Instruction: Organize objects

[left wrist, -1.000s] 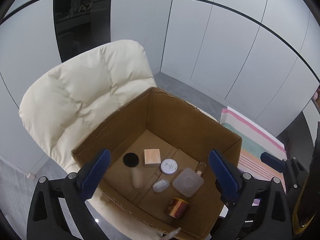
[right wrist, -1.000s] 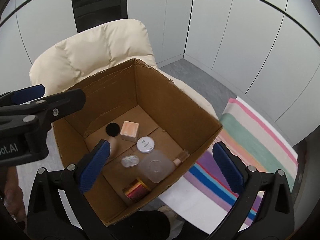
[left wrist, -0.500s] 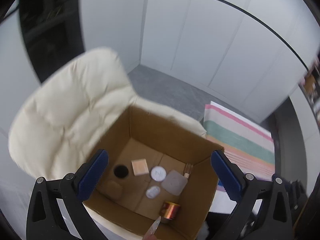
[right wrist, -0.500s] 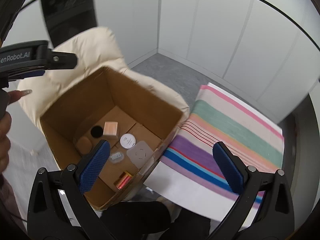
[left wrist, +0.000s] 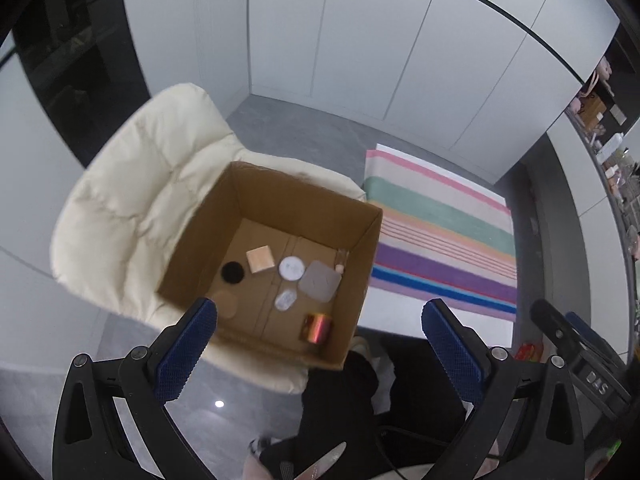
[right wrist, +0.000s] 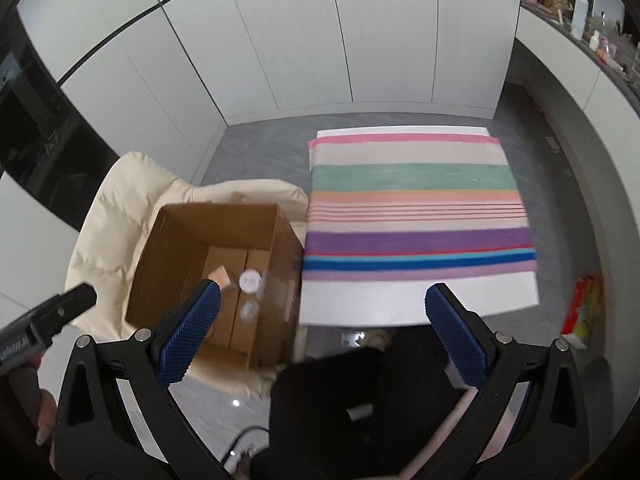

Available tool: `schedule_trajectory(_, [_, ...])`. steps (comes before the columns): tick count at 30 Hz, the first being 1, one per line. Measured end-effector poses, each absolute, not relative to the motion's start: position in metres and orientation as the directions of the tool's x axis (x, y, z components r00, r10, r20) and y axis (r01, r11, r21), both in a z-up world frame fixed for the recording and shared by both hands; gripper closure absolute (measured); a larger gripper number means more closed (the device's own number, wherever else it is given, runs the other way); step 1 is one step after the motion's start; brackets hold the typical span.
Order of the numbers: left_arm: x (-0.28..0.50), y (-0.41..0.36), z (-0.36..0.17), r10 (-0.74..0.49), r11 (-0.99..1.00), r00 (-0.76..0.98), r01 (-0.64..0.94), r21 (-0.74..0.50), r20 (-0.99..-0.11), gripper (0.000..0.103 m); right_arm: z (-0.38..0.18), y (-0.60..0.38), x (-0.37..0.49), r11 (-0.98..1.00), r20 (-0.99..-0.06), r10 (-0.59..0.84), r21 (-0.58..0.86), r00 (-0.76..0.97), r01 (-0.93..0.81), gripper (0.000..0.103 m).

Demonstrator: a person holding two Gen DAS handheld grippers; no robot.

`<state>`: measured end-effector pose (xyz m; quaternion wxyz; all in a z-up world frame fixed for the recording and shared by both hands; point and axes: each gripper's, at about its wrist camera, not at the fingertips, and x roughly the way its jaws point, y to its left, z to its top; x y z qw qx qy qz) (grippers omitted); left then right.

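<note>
An open cardboard box (left wrist: 362, 260) (right wrist: 284, 248) rests on a cream padded chair (left wrist: 132, 200) (right wrist: 108, 216). Inside lie several small things: a tan wooden block (left wrist: 260, 259), a black disc (left wrist: 233, 272), a white round tin (left wrist: 291, 268) (right wrist: 250, 281), a grey square lid (left wrist: 320, 286), a clear oval case (left wrist: 285, 300) and a copper spool (left wrist: 317, 328). My left gripper (left wrist: 320, 340) hangs high above the box, open and empty. My right gripper (right wrist: 322, 320) is also open and empty, above the box's right side and the table edge.
A striped cloth (left wrist: 440, 232) (right wrist: 416, 208) covers a white table (right wrist: 420, 300) right of the chair. A person's dark-clothed legs (left wrist: 360, 400) stand below both grippers. White cabinet walls ring a grey floor. A red and yellow pack (right wrist: 582, 304) lies on the floor at right.
Both grippers have risen away from the box, which now looks smaller. The right one swung right and rolled, bringing the striped cloth to centre view. Both stayed open.
</note>
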<state>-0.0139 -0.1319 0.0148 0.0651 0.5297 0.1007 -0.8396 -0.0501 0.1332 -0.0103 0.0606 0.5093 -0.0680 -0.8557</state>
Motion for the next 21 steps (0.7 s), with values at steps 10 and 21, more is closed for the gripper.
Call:
schedule_trajectory(10, [0.038,-0.066,0.059,-0.145,-0.989,-0.514,0.069,0.128,-0.845,0.0,0.027,0.132,0.01,-0.998,-0.865,-0.068,0.064,-0.498,0.026,0.0])
schedule_trajectory(21, [0.04,-0.061,0.063,-0.128,-0.992,-0.515,0.067,0.109,-0.848,0.0,0.03,0.135,0.024,-0.998,-0.862,-0.052,0.054,-0.505,0.011,0.0])
